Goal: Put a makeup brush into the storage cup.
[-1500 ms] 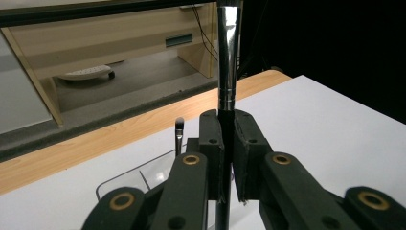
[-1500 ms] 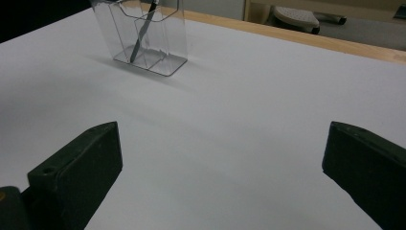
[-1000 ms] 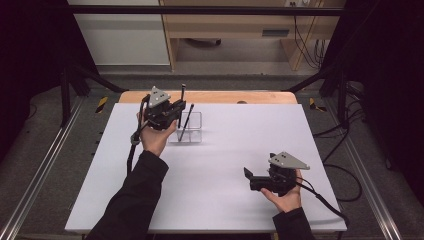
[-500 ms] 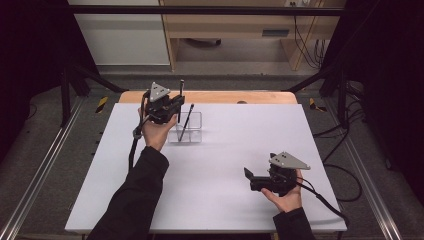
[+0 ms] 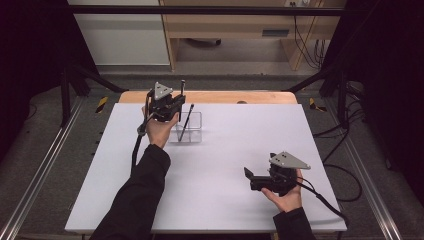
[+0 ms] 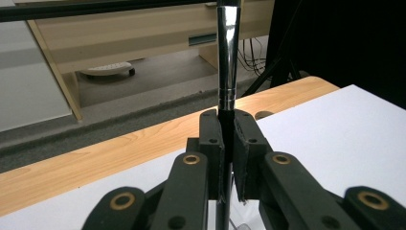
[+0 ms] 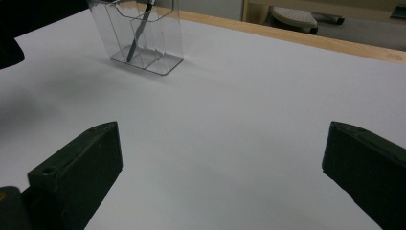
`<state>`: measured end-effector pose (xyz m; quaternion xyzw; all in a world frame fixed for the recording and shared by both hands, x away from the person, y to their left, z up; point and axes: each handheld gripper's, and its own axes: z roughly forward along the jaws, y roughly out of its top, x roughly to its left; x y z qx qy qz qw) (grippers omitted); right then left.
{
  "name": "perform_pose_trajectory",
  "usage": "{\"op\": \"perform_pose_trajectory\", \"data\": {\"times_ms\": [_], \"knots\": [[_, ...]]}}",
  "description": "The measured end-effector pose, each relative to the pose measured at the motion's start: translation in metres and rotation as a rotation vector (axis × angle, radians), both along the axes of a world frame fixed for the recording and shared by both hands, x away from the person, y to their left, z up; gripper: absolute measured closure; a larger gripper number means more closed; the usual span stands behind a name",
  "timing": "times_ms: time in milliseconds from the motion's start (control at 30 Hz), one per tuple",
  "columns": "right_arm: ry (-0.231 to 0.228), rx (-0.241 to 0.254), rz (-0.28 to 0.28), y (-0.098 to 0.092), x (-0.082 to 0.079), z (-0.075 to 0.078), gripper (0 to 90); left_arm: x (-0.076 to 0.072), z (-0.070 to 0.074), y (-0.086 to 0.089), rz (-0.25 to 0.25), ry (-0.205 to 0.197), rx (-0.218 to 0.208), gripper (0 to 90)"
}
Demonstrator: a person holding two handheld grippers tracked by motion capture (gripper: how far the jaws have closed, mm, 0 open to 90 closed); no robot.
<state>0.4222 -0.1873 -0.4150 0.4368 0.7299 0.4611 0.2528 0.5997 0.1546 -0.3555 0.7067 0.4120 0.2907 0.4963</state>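
My left gripper (image 5: 172,106) is shut on a slim pen (image 5: 182,86) with a chrome upper part and a black lower part, held upright. In the left gripper view the pen (image 6: 228,57) rises straight out of the closed jaws of my left gripper (image 6: 226,120). It hangs at the left side of a clear divided holder (image 5: 195,131), where a second dark pen (image 5: 186,121) leans. My right gripper (image 5: 250,179) rests open near the front right, nothing between its jaws. In its own view the right gripper (image 7: 220,158) faces the holder (image 7: 153,48) and the leaning pen (image 7: 139,33).
The white board (image 5: 240,145) lies on a wooden table (image 5: 225,96) whose far edge shows behind the holder. Metal rails (image 5: 45,165) run along both sides. A wooden cabinet (image 5: 225,25) stands on the floor beyond. A cable (image 5: 325,200) trails from the right gripper.
The left hand with the pen has shifted slightly toward the far edge, beside the holder. The right hand has not moved.
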Motion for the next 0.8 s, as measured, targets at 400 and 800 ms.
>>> {"op": "perform_pose_trajectory", "data": {"times_ms": [400,800], "knots": [[0.0,-0.001,-0.001,0.0,0.0,0.0,0.7,0.002,-0.016,0.0,0.009,0.023,0.009,83.2],[0.006,-0.002,0.0,0.001,0.0,-0.001,0.8,-0.004,-0.036,0.002,0.005,0.04,0.013,83.1]]}}
